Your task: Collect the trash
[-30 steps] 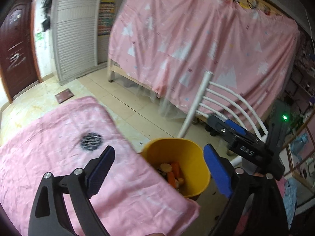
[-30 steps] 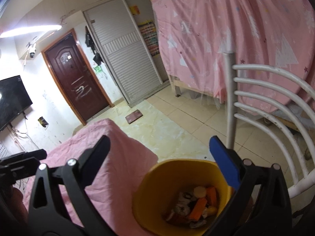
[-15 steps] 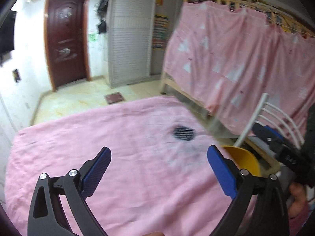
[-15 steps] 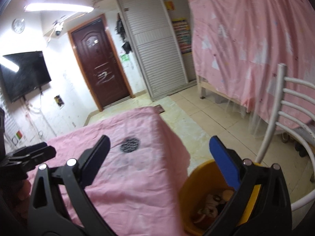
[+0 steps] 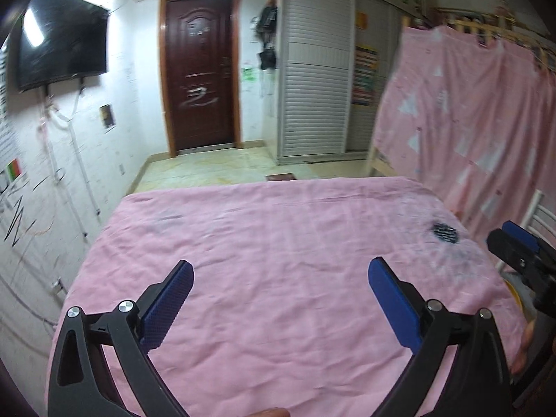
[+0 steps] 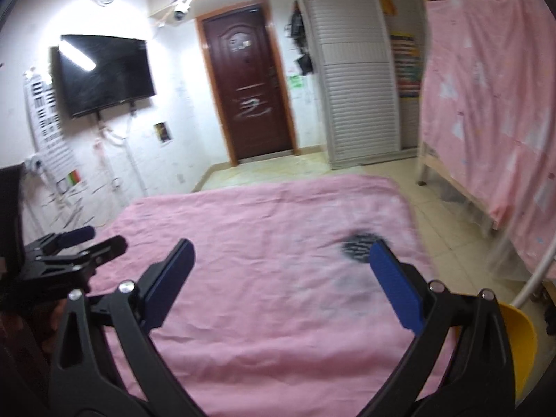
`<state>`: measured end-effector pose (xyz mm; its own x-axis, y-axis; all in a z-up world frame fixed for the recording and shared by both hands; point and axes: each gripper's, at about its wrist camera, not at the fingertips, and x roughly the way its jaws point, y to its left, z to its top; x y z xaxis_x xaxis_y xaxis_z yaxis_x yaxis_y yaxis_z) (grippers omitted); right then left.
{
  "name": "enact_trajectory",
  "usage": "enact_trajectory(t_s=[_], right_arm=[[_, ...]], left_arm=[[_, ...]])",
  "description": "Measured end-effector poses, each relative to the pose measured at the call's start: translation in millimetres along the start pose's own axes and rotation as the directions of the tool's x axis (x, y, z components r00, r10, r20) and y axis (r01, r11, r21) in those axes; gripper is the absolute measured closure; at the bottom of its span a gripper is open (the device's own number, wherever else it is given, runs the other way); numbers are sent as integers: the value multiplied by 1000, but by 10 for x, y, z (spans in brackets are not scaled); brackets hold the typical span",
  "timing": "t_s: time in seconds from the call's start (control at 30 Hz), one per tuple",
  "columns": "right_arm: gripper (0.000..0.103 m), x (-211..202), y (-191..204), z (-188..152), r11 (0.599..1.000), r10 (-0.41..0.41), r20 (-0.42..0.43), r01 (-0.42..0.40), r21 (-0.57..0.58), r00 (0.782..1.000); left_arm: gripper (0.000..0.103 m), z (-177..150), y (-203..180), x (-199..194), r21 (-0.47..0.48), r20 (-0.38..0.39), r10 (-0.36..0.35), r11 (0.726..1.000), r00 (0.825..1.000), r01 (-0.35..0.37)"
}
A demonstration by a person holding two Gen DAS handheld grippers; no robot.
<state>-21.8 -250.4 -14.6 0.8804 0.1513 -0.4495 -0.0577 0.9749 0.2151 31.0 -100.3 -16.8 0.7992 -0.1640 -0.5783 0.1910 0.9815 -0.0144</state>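
My left gripper is open and empty over a table covered with a pink cloth. My right gripper is open and empty over the same cloth. The yellow trash bin shows only as a rim at the table's right edge; a sliver of it shows in the left wrist view. Its contents are hidden. A dark round print marks the cloth near the right edge; it also shows blurred in the right wrist view. No loose trash shows on the cloth.
A white chair stands right of the bin. A bed frame with a pink curtain fills the right side. A brown door, a wall TV and slatted white closets lie beyond the table.
Both grippers have swung left and up, from over the yellow bin to over the pink table. The bin has slid to the right edge of both views. Both stayed open.
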Motion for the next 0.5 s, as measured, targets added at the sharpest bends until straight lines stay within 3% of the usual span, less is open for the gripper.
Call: enact_trajectory(t_s=[0.23,0.5], right_arm=[[6,215,255,-62,997,68,-50,-69,-23,996],[6,384,367,-113,998,60,-79,-62,-31,995]], left_arm=[[10,-150,420,103,-65,-20,118,991,993,-119],[10,-174,510,109,-85,-26,132,987,991,-134]])
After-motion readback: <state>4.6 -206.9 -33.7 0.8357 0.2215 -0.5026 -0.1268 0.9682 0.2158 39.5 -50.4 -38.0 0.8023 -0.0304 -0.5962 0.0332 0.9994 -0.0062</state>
